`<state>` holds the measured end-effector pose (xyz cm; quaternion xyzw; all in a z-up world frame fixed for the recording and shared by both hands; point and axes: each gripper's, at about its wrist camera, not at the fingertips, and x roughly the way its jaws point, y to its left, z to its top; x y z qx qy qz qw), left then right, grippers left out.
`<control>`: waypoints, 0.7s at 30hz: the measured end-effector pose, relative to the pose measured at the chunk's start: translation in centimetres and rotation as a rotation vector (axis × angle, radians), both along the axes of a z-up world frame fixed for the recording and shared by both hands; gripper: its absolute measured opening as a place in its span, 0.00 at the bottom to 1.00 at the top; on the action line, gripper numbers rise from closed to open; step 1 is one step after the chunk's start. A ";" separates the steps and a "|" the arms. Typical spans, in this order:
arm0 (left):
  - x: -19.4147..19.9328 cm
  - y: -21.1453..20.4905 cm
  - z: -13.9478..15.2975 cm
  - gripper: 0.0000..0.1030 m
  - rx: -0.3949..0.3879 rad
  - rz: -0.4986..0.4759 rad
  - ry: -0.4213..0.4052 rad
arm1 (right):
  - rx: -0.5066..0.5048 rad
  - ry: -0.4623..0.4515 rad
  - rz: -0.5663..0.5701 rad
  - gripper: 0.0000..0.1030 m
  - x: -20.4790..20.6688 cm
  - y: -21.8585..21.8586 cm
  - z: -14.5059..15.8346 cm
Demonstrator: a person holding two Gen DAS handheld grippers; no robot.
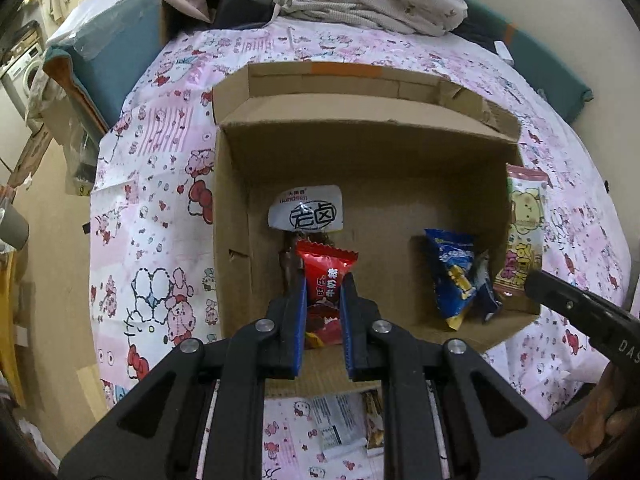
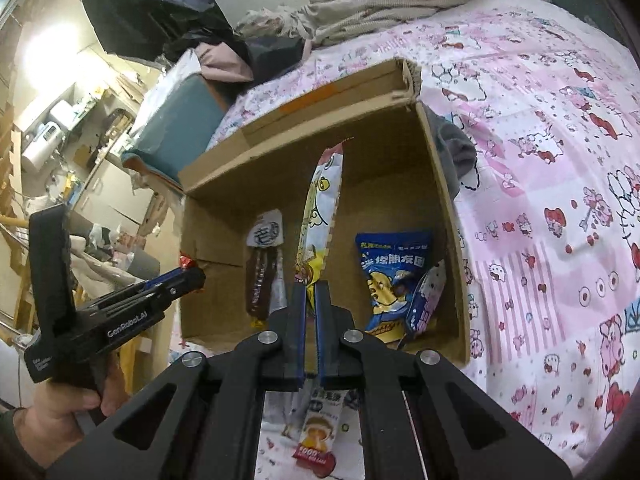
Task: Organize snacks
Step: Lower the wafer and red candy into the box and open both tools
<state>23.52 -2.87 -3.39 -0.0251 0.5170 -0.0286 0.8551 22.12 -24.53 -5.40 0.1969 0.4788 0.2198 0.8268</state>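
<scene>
Bedspread (image 1: 152, 200): one box (image 1: 232, 208), three snacks (inside) (image 1: 456, 276).

Cardboard box (image 1: 236, 208) floor lies free between dark snack (image 2: 260, 280) and blue packet (image 1: 456, 272).

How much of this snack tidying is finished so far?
Partly done. A blue packet and a dark stick with a white label already lie in the cardboard box. The left hand-held gripper holds a red candy, the right hand-held gripper a pink-and-yellow packet. A few packets still wait on the bedsheet.
</scene>
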 end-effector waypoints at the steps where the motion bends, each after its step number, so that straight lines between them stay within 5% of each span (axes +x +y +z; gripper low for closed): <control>1: 0.1 0.0 -0.3 0.12 0.004 0.002 0.000 | -0.006 0.007 0.003 0.04 0.4 0.2 -0.4; 21: 0.4 -1.2 -1.4 0.13 0.056 -0.031 -0.027 | -0.050 0.077 0.039 0.04 1.0 2.0 -3.6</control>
